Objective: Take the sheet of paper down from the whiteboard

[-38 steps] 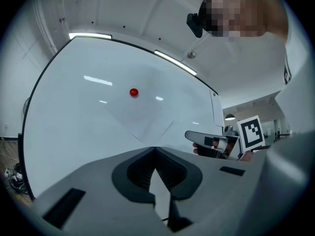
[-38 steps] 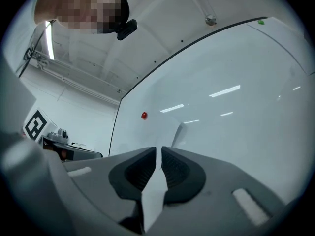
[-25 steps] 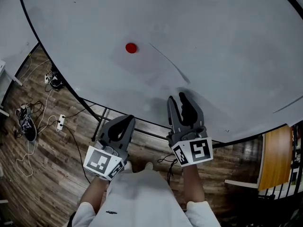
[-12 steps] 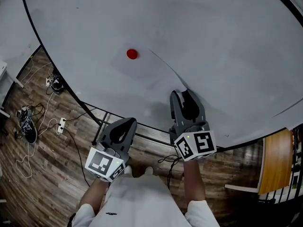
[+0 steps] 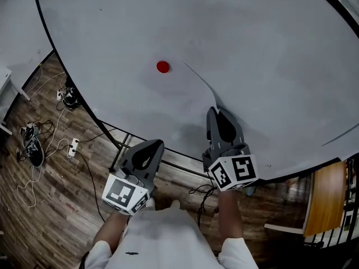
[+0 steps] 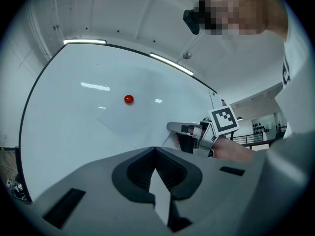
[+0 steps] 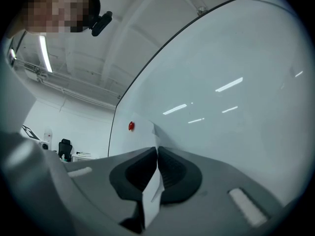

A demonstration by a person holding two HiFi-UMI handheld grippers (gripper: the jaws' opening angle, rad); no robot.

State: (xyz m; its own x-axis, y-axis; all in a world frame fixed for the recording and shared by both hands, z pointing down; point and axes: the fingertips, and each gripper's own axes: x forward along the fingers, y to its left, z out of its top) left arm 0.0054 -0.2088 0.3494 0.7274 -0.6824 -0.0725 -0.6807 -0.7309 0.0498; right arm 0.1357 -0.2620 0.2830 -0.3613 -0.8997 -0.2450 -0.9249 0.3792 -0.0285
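- Wood floor strewn with cables shows at the far left, below the whiteboard.
- Left gripper hangs just under the board's lower edge, its jaws pressed together on nothing.
- Red magnet pins the sheet of paper flat to the board.
- Right gripper has just been closing its jaws. They appear to pinch the sheet's lower right corner, which is lifted slightly off the board.

sheet of paper corner hidden inside right hand-held gripper, whiteboard cropped above
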